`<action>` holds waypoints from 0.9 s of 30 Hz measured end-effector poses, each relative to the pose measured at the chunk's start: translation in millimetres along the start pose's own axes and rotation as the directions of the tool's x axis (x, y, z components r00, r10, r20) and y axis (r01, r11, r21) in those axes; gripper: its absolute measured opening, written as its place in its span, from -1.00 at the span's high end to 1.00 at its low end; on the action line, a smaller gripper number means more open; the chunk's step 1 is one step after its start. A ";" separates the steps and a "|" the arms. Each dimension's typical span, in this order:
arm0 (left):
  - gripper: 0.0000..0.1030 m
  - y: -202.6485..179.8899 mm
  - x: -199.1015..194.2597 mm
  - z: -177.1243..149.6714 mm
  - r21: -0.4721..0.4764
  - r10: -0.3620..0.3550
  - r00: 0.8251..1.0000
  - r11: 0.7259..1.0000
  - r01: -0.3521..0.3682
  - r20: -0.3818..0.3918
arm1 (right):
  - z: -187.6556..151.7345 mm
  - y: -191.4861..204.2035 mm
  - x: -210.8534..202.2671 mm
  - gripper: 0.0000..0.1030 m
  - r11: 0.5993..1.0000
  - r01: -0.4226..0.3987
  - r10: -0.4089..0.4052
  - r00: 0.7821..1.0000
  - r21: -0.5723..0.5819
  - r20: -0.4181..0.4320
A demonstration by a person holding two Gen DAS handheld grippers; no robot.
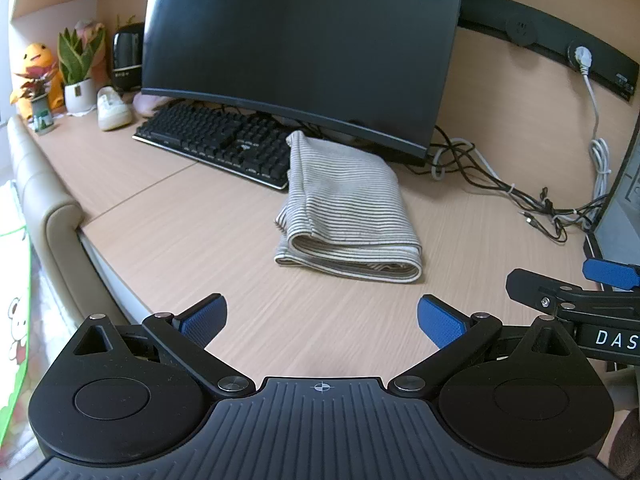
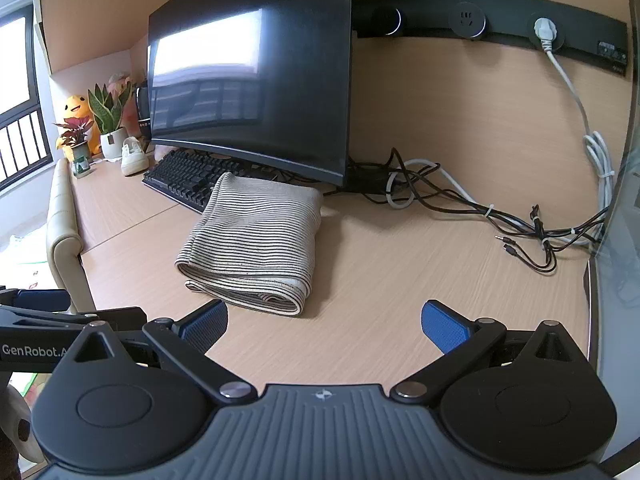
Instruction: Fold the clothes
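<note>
The striped garment (image 1: pixel 344 208) (image 2: pixel 256 240) is lying folded into a thick rectangle on the wooden desk (image 1: pixel 180 232) (image 2: pixel 380 280), its layered edges facing the grippers and its far end resting against the keyboard (image 1: pixel 212 136) (image 2: pixel 184 178), partly over the keyboard's right end, just in front of the monitor (image 1: pixel 300 40) (image 2: pixel 256 92). Both grippers are hanging back from it, over bare desk, touching nothing. The left gripper (image 1: pixel 320 320) is sitting with its jaws spread wide and empty, blue pads (image 1: pixel 202 318) facing each other; the garment is lying ahead of it, apart from the fingertips. The right gripper (image 2: pixel 324 322) is likewise released, jaws wide and holding nothing, with the garment ahead and to its left, the near folded corner close to the left pad (image 2: pixel 206 322) but not touching. Each gripper is showing at the edge of the other's view. A tangle of cables (image 1: pixel 500 188) (image 2: pixel 460 200) is trailing right of the monitor base, well apart from the garment. A white shoe (image 1: pixel 112 108) (image 2: pixel 134 156), potted plants (image 1: pixel 78 68) (image 2: pixel 110 120) and a yellow plush toy (image 1: pixel 34 76) (image 2: pixel 76 116) are standing at the desk's far left end.
</note>
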State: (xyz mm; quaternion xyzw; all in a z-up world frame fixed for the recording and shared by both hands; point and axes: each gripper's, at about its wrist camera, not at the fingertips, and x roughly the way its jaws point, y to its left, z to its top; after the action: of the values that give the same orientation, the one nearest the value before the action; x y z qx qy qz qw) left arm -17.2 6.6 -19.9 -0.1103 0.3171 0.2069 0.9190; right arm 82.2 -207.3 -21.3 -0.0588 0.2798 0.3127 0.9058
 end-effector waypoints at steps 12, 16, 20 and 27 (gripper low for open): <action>-1.00 -2.1 1.5 2.1 -0.001 0.001 1.000 1.000 -0.001 -0.005 | 1.4 -1.1 1.6 -1.00 1.000 -0.001 0.001 1.000 -0.001 -0.001; -1.00 -2.9 0.3 2.0 -0.001 0.005 1.000 1.000 -0.005 -0.003 | 1.7 -1.9 1.0 -1.00 1.000 -0.001 0.001 1.000 -0.005 -0.001; -1.00 -2.6 -0.8 1.7 0.000 0.009 1.000 1.000 -0.009 0.000 | 2.0 -1.6 0.6 -1.00 1.000 -0.006 0.006 1.000 -0.009 0.002; -1.00 -0.8 -2.4 1.0 -0.003 0.016 1.000 1.000 -0.016 0.003 | 1.3 -1.8 1.0 -1.00 1.000 -0.014 0.014 1.000 -0.008 -0.002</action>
State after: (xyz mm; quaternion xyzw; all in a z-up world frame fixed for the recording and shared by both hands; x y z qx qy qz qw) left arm -18.1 5.5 -17.6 -0.1090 0.3164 0.2148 0.9175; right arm 84.6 -207.8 -20.9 -0.0607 0.2796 0.3204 0.9031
